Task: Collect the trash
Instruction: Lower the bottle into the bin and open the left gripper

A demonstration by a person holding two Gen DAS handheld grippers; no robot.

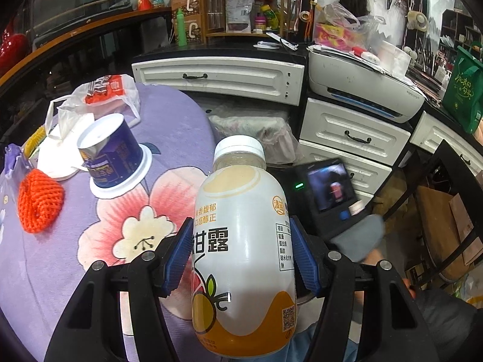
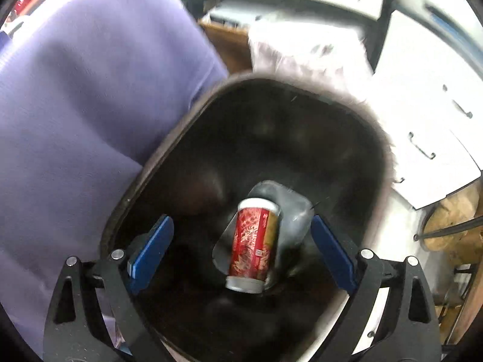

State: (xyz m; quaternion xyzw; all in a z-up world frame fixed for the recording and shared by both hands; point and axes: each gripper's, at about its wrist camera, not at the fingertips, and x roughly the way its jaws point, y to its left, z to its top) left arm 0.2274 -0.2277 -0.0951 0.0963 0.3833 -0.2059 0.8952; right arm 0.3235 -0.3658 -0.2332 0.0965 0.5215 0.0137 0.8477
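Observation:
In the left wrist view my left gripper (image 1: 241,259) is shut on a white and orange drink bottle (image 1: 244,256) with a white cap, held upright past the table's right edge. An upturned blue cup (image 1: 113,154), an orange knitted piece (image 1: 39,202) and a white plastic bag with red packaging (image 1: 102,93) lie on the purple floral tablecloth (image 1: 169,138). In the right wrist view my right gripper (image 2: 241,241) is open and empty over a black-lined trash bin (image 2: 181,157). A red can (image 2: 255,244) lies inside the bin below the jaws.
White drawers (image 1: 220,78) and a printer (image 1: 362,87) stand behind the table. The right gripper's body with its lit screen (image 1: 329,187) shows to the right of the bottle. The purple cloth (image 2: 90,90) hangs beside the bin, with white drawers (image 2: 422,105) on the other side.

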